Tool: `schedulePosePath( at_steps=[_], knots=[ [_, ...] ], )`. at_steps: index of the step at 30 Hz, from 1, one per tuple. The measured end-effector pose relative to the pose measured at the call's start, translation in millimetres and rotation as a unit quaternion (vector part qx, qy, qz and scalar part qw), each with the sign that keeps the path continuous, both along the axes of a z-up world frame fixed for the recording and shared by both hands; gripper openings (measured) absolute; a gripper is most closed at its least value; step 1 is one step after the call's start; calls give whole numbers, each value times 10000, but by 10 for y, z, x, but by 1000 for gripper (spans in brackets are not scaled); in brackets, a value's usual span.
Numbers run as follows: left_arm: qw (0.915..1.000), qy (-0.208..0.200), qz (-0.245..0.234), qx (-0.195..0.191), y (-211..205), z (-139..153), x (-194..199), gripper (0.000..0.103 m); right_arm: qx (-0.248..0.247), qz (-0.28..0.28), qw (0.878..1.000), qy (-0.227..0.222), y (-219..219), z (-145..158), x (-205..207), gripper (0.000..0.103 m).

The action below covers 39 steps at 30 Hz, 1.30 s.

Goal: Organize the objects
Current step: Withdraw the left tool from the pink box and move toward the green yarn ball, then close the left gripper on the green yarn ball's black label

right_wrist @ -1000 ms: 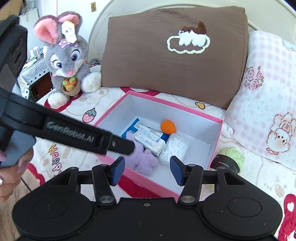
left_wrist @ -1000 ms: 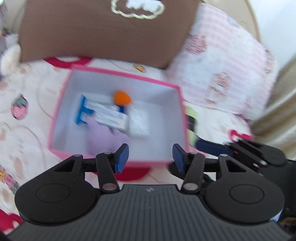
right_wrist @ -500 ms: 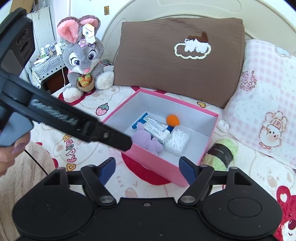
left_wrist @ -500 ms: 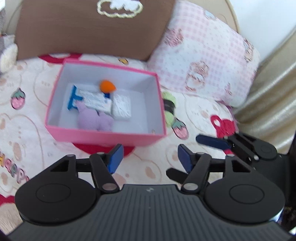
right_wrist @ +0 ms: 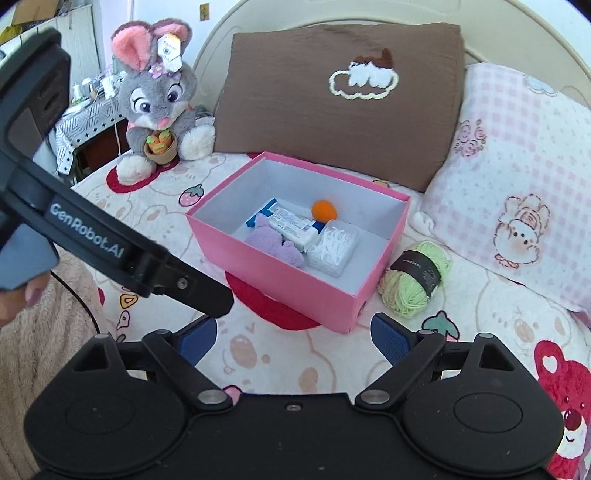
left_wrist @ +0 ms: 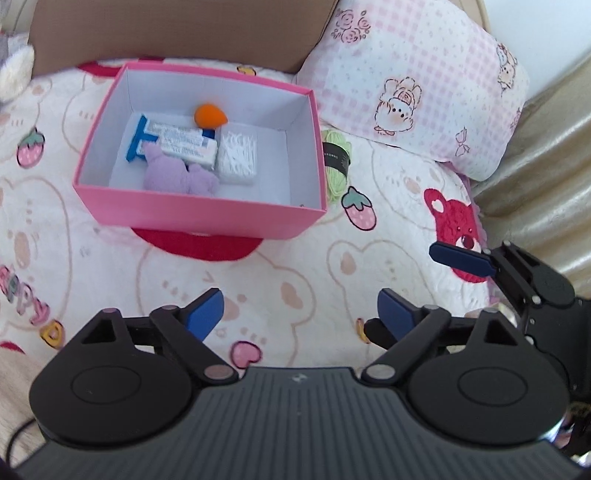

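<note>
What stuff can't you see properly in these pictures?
- Green yarn ball, left wrist view: the pink box wall hides about half.
- Blue item, right wrist view: mostly under the white carton and purple plush; what it is stays unclear.
- Carton print: too small to read in either view.
- Brown pillow, left wrist view: cut off by the top edge.
- Left gripper, right wrist view: that tool's body covers one finger.

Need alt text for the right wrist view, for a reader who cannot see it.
An open pink cardboard box sits on a cartoon-print bedspread, holding a purple plush toy, a white packet, an orange ball and a clear case of white picks. A green yarn skein lies outside, beside it. The right gripper is open and empty.
</note>
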State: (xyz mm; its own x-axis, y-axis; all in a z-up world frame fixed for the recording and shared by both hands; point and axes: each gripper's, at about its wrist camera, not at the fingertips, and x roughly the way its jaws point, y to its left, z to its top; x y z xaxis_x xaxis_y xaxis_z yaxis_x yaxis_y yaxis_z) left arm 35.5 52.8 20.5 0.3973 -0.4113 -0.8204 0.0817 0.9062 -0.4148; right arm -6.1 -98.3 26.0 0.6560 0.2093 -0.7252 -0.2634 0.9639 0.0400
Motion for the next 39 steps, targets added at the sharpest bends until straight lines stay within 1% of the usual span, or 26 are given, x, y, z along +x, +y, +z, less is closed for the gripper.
schedulePosePath(
  at_steps=[5, 8, 11, 12, 14, 20, 22, 24, 26, 28, 30, 31, 33, 34, 35, 36, 37, 38, 39],
  knots=[
    [9999, 57, -82, -88, -148, 19, 68, 94, 344, 10, 9992, -213, -173, 70, -93, 93],
    [9997, 45, -170, -156, -247, 59, 116, 95, 323, 15, 9987, -400, -236, 111, -134, 93],
    [9995, -4, -210, -219, -338, 109, 205, 95, 309, -122, 9981, -524, -339, 125, -118, 93],
    [9994, -40, -226, -240, -369, 130, 247, 95, 346, -189, 9975, -583, -388, 127, -107, 93],
    [9990, -162, -371, -164, -458, 196, 350, 95, 473, -298, 9959, -714, -492, 123, -74, 93],
    [9956, -564, -741, -119, -750, 380, 671, 94, 358, -817, 9935, -704, -770, 36, 143, 93],
    [9943, -607, -880, -66, -862, 376, 784, 93, 448, -1012, 9915, -687, -887, 5, 249, 93],
    [9937, -604, -944, -41, -965, 358, 916, 92, 503, -1113, 9889, -843, -970, -31, 348, 93],
    [9935, -616, -942, -170, -1026, 335, 1064, 91, 301, -1148, 9885, -937, -1004, -70, 478, 93],
    [9931, -628, -973, -203, -1097, 309, 1218, 90, 265, -1197, 9884, -902, -1054, -106, 619, 93],
    [9918, -753, -1036, -42, -1180, 288, 1334, 89, 307, -1211, 9886, -838, -1104, -130, 741, 93],
    [9910, -811, -1066, 39, -1225, 265, 1393, 87, 336, -1230, 9885, -809, -1129, -141, 798, 93],
    [9915, -804, -1017, 108, -1269, 192, 1497, 81, 426, -1269, 9885, -705, -1178, -163, 909, 93],
    [9920, -792, -973, 134, -1279, 145, 1550, 75, 487, -1251, 9889, -645, -1201, -176, 958, 93],
    [9919, -792, -976, 155, -1297, 93, 1609, 71, 516, -1178, 9899, -602, -1214, -192, 1011, 93],
    [9920, -783, -979, 171, -1309, 38, 1662, 70, 475, -1086, 9912, -593, -1216, -208, 1057, 93],
    [9923, -770, -950, 185, -1312, -16, 1711, 64, 387, -1049, 9918, -617, -1216, -224, 1098, 93],
    [9921, -795, -941, 238, -1326, -57, 1747, 61, 283, -1059, 9919, -643, -1213, -241, 1132, 93],
    [9913, -836, -973, 294, -1346, -90, 1780, 61, 221, -1085, 9918, -640, -1223, -261, 1171, 93]
  ],
)
